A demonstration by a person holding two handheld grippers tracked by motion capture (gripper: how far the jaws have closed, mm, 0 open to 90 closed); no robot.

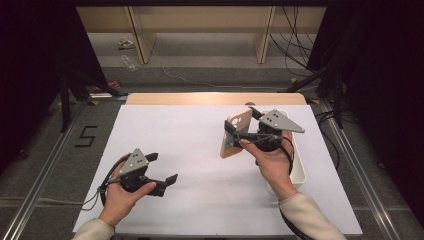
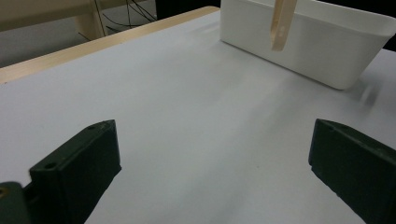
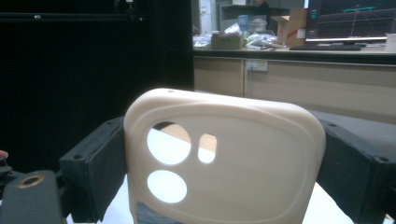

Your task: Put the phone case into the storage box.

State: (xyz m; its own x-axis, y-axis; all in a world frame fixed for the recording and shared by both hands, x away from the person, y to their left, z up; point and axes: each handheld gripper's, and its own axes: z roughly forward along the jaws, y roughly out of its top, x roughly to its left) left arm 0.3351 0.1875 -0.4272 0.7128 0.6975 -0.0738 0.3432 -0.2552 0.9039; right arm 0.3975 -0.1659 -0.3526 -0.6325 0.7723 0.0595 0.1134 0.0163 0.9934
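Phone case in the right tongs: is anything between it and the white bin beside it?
Nothing visible. The right tongs hold the phone case upright above the table, just left of the white bin, with only open air between them.

The table (image 1: pixel 165 150) has a pale grey-white top with a light wooden edge (image 1: pixel 215 98) along its far side. It stands on a grey carpeted floor (image 1: pixel 45 165), where a black number five (image 1: pixel 86 136) is marked to the left. Metal rails (image 1: pixel 35 195) run along the floor on both sides. Black curtains (image 1: pixel 35 60) hang at left and right. Beyond the table stands a light wooden shelf unit (image 1: pixel 200 25), with black cables (image 1: pixel 295 45) trailing on the floor beside it. In the right gripper view, a wooden counter (image 3: pixel 299 79) carries cardboard boxes (image 3: pixel 292 28) and a monitor (image 3: pixel 350 18).
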